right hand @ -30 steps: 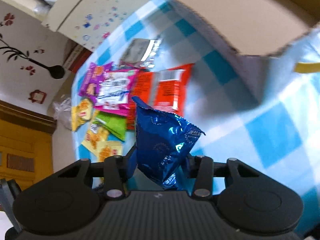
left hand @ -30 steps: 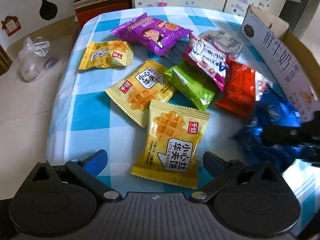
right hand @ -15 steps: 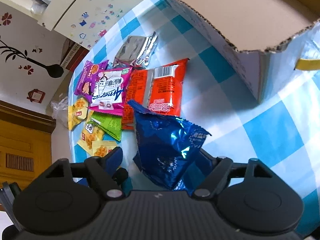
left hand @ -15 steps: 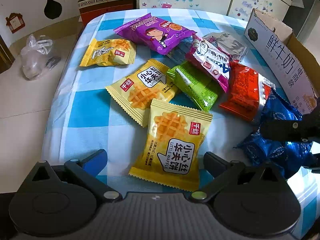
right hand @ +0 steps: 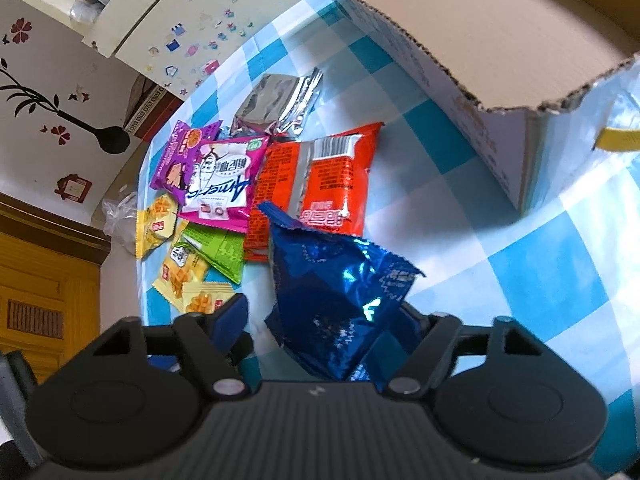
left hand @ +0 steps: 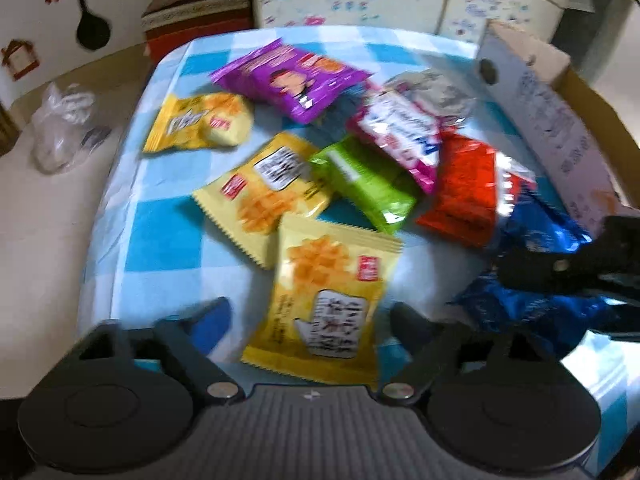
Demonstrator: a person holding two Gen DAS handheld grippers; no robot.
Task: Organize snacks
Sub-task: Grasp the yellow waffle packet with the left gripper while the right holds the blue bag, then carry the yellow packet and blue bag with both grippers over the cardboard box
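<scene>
Several snack packets lie on a blue-checked table. My left gripper is open, its fingers either side of the near end of a yellow waffle packet. My right gripper is open around a blue foil packet that rests on the table; the packet also shows in the left wrist view. Beyond it lie an orange packet, a pink packet, a green packet and a purple packet.
An open cardboard box stands at the right of the table; it also shows in the left wrist view. Two more yellow packets lie on the left. A silver packet lies at the back. A plastic bag sits on the floor.
My right gripper has opened and let go of the blue packet, which now rests on the table. My left gripper has moved forward over the yellow waffle packet.
</scene>
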